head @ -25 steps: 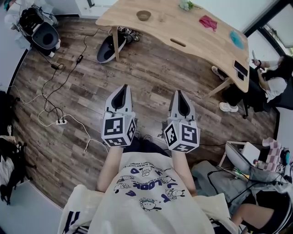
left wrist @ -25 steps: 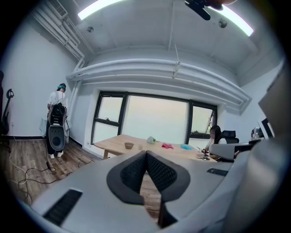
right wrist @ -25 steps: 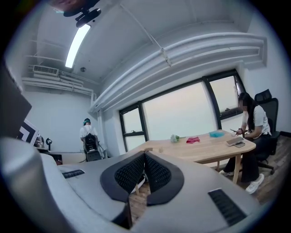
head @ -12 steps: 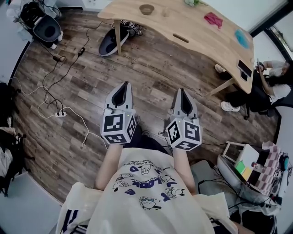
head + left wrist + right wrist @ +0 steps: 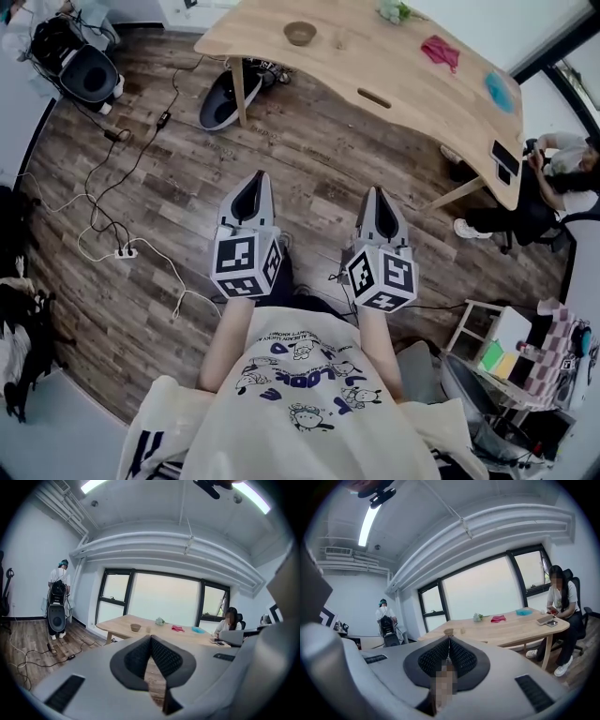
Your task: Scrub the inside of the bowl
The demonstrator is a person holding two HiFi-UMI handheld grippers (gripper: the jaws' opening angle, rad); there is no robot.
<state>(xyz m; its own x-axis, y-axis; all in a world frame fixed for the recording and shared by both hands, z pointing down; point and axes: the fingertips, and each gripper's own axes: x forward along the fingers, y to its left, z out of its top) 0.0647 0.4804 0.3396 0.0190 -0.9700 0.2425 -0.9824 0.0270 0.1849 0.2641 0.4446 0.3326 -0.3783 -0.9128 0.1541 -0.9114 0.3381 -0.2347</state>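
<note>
A small brown bowl (image 5: pixel 300 33) stands on the far left part of the wooden table (image 5: pixel 375 66). It also shows in the left gripper view as the bowl (image 5: pixel 135 627) and just over the jaw tips in the right gripper view as the bowl (image 5: pixel 449 632). A pink cloth (image 5: pixel 441 51) and a blue item (image 5: pixel 498 89) lie further right on the table. My left gripper (image 5: pixel 255 176) and right gripper (image 5: pixel 374 191) are held side by side over the floor, well short of the table. Both are shut and hold nothing.
A person (image 5: pixel 548 183) sits at the table's right end beside a phone (image 5: pixel 506 161). Another person (image 5: pixel 58 581) stands by a black machine (image 5: pixel 84 70) at the left. Cables and a power strip (image 5: pixel 124 250) lie on the wood floor. A cluttered cart (image 5: pixel 525 361) stands at the lower right.
Both grippers stay shut and side by side. The right one has edged a little rightward in the head view, and the room has shifted slightly around them.
</note>
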